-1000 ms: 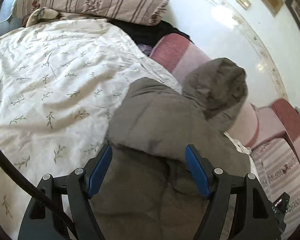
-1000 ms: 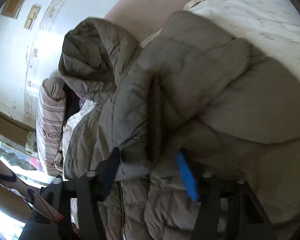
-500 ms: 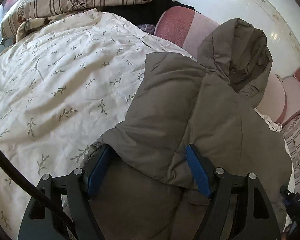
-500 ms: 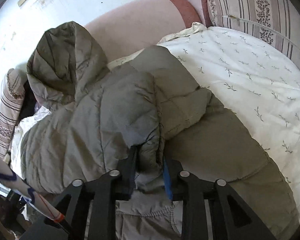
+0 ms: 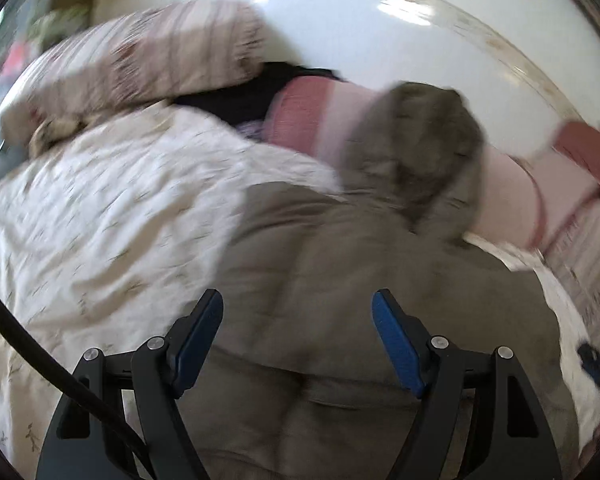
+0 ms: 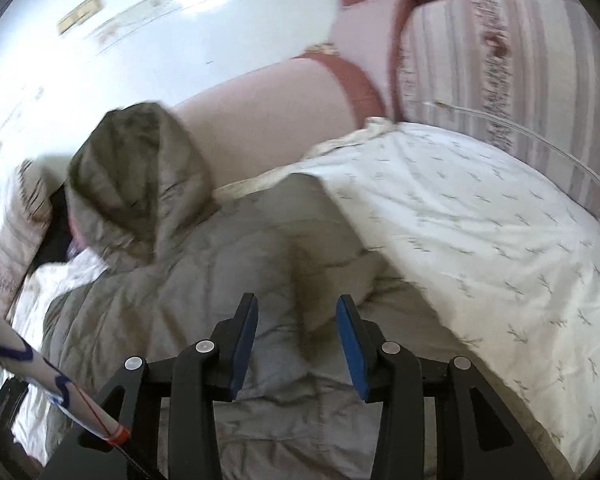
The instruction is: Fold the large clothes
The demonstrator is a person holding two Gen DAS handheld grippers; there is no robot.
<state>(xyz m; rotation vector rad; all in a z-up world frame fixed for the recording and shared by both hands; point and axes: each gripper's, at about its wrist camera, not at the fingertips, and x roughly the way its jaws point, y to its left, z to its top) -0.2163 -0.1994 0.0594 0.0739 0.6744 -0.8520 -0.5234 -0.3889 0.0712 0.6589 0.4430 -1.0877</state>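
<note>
A grey-brown hooded puffer jacket [image 5: 340,264] lies on a bed, sleeves folded inward, its hood [image 5: 416,144] propped against the pink headboard. It also shows in the right wrist view [image 6: 220,280], with the hood [image 6: 140,176] at upper left. My left gripper [image 5: 298,320] is open and empty, just above the jacket's body. My right gripper [image 6: 296,324] is open and empty over the folded sleeve.
The bed has a white quilt with a leaf print [image 5: 100,208] [image 6: 480,240]. Striped pillows [image 5: 140,60] [image 6: 520,60] and a dark garment [image 5: 236,96] lie at the pink headboard [image 6: 280,112]. A white wall [image 5: 380,8] stands behind.
My right gripper has opened and let go of the jacket sleeve it was pinching. Both grippers have pulled back and lifted a little; the left view is blurred from motion.
</note>
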